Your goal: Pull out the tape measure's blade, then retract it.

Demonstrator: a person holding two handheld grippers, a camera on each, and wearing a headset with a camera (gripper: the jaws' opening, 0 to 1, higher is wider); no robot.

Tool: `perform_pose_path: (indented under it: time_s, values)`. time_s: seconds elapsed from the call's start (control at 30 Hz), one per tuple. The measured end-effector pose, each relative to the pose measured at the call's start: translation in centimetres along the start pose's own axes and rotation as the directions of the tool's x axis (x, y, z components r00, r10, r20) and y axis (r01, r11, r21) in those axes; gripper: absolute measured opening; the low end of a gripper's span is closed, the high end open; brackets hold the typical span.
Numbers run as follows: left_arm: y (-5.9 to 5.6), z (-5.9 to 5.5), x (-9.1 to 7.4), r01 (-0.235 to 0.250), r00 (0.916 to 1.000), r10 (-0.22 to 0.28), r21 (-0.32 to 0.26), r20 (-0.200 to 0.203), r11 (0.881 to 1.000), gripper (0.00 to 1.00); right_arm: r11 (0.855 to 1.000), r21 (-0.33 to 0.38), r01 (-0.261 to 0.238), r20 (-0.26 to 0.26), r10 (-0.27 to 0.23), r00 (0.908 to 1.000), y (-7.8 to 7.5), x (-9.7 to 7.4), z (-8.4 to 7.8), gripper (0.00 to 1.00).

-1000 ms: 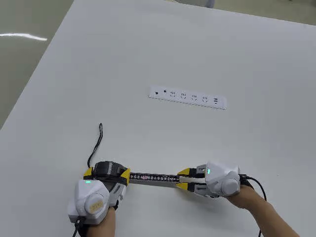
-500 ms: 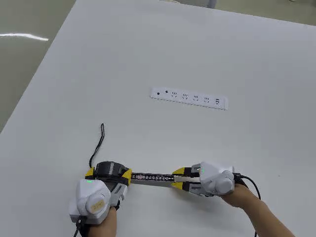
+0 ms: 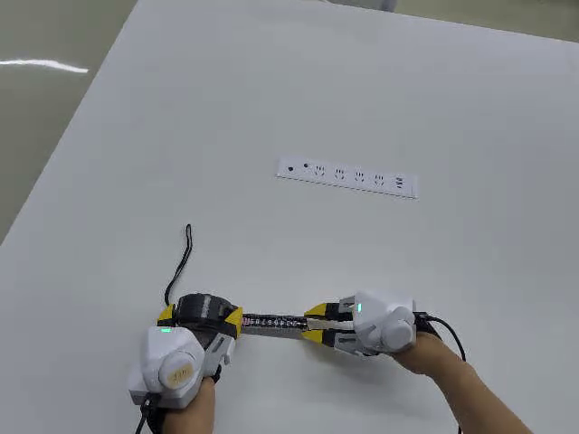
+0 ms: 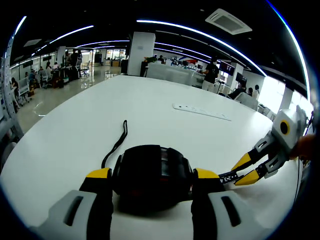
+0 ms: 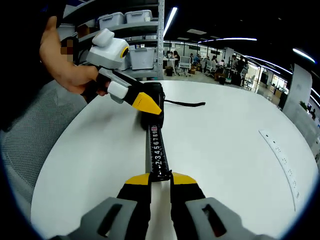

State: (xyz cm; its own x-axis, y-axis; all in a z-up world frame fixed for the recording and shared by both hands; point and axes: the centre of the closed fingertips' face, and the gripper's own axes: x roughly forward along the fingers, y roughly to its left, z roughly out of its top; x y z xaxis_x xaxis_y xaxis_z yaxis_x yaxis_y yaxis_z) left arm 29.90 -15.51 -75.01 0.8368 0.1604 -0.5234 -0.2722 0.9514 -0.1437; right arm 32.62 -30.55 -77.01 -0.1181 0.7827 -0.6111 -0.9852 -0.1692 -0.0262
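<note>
The left hand-held gripper (image 3: 199,319) clamps its yellow-tipped jaws on both sides of the tape measure (image 3: 201,307), a rounded black case on the smooth white table (image 3: 271,108), with a thin black cord (image 3: 178,265) trailing off. The right hand-held gripper (image 3: 311,324) pinches the end of the narrow, numbered blade (image 3: 271,322), which stretches flat and straight between the two. A long white power strip (image 3: 346,178) lies well apart.

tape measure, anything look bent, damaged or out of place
Nothing stands out. The tape measure sits flat in the left gripper, its blade runs straight to the right gripper, and its strap lies loose on the table.
</note>
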Motion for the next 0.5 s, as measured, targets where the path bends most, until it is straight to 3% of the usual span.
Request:
perform_pose_path:
  time_s: [0.5]
  values:
    - [0.1, 0.0, 0.0, 0.014, 0.9999, -0.014, 0.004, -0.003, 1.000, 0.60, 1.000, 0.004, -0.022, 0.004, 0.022, 0.9998, 0.8, 1.5, 0.9, 0.12]
